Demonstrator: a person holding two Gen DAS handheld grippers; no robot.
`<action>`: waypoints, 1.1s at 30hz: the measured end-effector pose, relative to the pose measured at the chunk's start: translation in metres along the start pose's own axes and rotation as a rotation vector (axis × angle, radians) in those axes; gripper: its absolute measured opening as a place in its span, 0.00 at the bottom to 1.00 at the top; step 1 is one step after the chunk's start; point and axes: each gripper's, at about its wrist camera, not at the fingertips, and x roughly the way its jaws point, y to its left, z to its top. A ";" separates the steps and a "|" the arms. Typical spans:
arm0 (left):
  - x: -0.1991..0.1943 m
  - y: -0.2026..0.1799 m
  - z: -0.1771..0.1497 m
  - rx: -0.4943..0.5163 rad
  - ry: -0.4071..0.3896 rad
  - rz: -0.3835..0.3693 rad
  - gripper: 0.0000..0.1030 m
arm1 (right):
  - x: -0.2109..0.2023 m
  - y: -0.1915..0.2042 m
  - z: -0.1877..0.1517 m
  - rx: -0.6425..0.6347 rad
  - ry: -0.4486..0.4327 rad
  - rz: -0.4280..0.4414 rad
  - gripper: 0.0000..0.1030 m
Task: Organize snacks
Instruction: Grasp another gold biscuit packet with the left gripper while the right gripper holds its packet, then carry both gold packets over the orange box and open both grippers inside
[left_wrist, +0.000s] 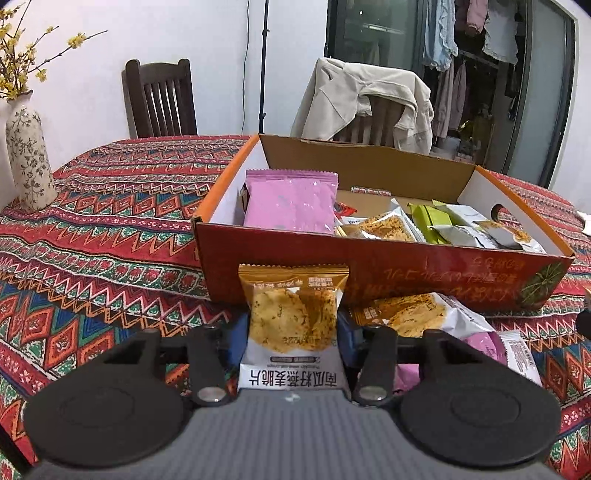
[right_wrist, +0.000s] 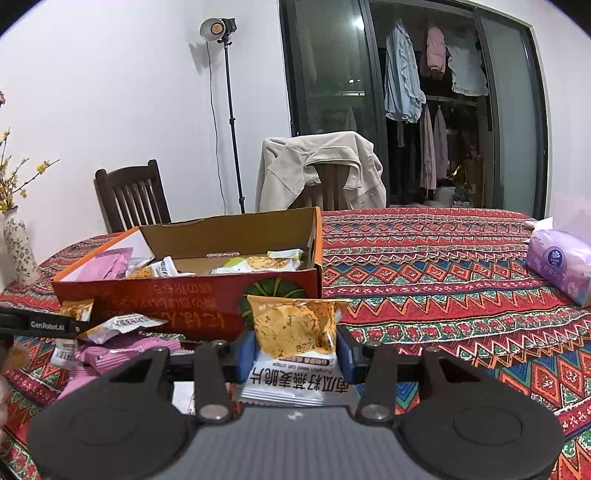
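The left gripper (left_wrist: 293, 325) is closed on an oat crisp packet (left_wrist: 293, 317), gold on top and white below, held upright between its blue fingers (left_wrist: 347, 343); the Chinese print reads upside down, with small English too blurred to read here. To the left of this gripper stands a flowered vase (left_wrist: 27, 155) on the counter (left_wrist: 110, 229), which wears a red zigzag-patterned cloth. Straight ahead sits an open cardboard box (left_wrist: 369, 258) with upside-down Chinese lettering on its red front wall; inside it a pink packet (left_wrist: 291, 201) leans upright at the left and more crisp packets (left_wrist: 388, 225) and green packets (left_wrist: 432, 219) lie to the right. Loose snack packets (left_wrist: 417, 314) lie just right of the gripper, before the box. The right gripper (right_wrist: 295, 345) likewise grips a second oat crisp packet (right_wrist: 295, 328), whose label reads "Pumpkin seed oat crisps". To its left the other tool's arm (right_wrist: 40, 325) bears "GenRobot.AI"; far right lies a purple tissue pack (right_wrist: 561, 264). Beyond the counter stand a dark wooden chair (right_wrist: 129, 195), a lamp on a stand (right_wrist: 218, 29), a chair draped with a beige jacket (right_wrist: 321, 166), and glass doors with hanging clothes (right_wrist: 406, 85).
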 end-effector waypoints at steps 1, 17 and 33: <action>-0.002 0.001 0.000 -0.002 -0.005 -0.004 0.46 | 0.000 0.000 0.000 0.002 0.000 0.001 0.43; -0.047 0.016 0.005 -0.046 -0.121 -0.064 0.46 | -0.008 0.006 0.002 -0.020 -0.048 0.017 0.43; -0.059 -0.012 0.069 0.002 -0.272 -0.111 0.46 | -0.004 0.058 0.077 -0.105 -0.126 0.054 0.43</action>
